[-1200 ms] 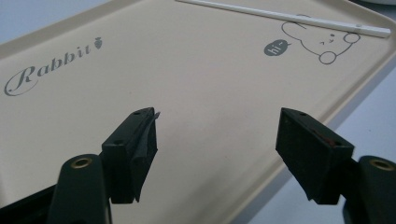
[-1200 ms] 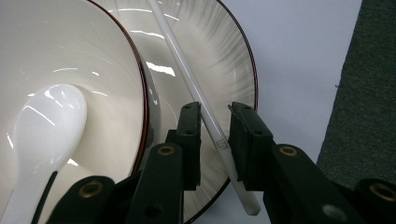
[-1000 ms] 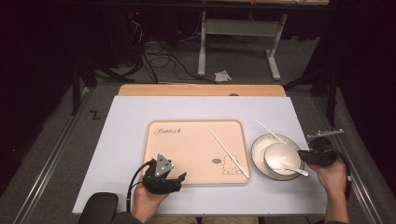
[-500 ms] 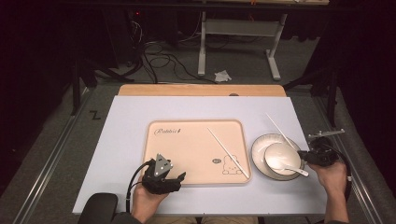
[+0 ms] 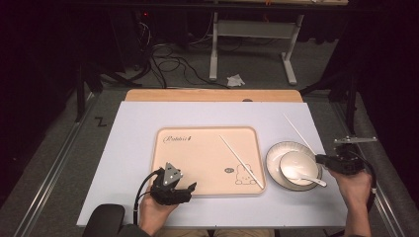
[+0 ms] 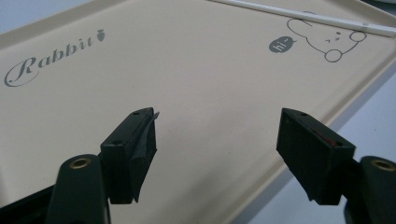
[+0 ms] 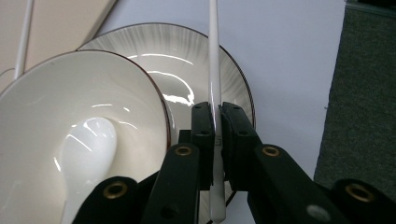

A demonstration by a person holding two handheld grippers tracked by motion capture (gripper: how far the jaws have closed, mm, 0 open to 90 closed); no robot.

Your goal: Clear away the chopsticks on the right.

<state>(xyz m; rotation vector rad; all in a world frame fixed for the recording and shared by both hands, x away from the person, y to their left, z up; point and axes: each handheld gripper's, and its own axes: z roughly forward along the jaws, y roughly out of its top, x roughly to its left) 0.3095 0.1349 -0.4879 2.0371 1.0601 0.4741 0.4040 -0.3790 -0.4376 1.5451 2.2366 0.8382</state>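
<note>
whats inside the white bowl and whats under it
A white spoon lies inside the bowl, its handle sticking out over the rim. The bowl sits on a striped plate; the plate's middle is covered by the bowl, so nothing there can be seen.

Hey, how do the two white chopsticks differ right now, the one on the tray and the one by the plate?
The chopstick on the tray lies free on the beige tray, while the chopstick by the plate is pinched between the right gripper's shut jaws. The first rests wholly on the tray; the second reaches over the plate rim. Both are slim, white and straight.
</note>
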